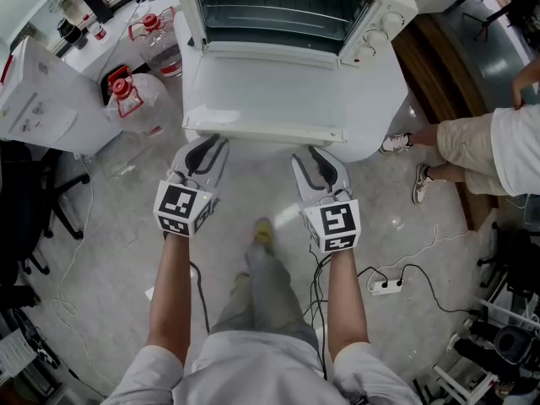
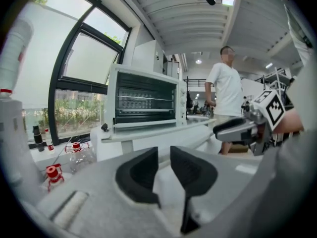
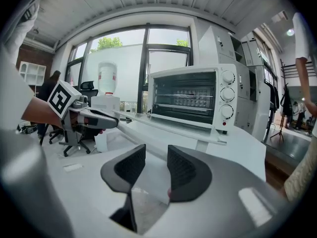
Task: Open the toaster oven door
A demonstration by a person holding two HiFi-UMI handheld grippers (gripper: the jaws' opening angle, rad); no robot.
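Apparently the door (image 1: 268,91) of the toaster oven (image 1: 287,11) was already down. It lay flat and level in front of the oven's open cavity, with its handle (image 1: 261,132) on the edge farthest from the oven. The left gripper (image 1: 207,152) and the right gripper (image 1: 319,164) were side by side just beyond that handle, on the side away from the oven. As far as the head view showed, neither touched it. Both claws were released: the pads stood apart and nothing was between them. In my judgement the opening itself looked finished. To end the step well, it would be wise not to press the door lower, because the hinge seemed to be at its stop. Better to check that the door rests without springing back toward the oven, then draw both grippers straight away from the oven, clear of the handle
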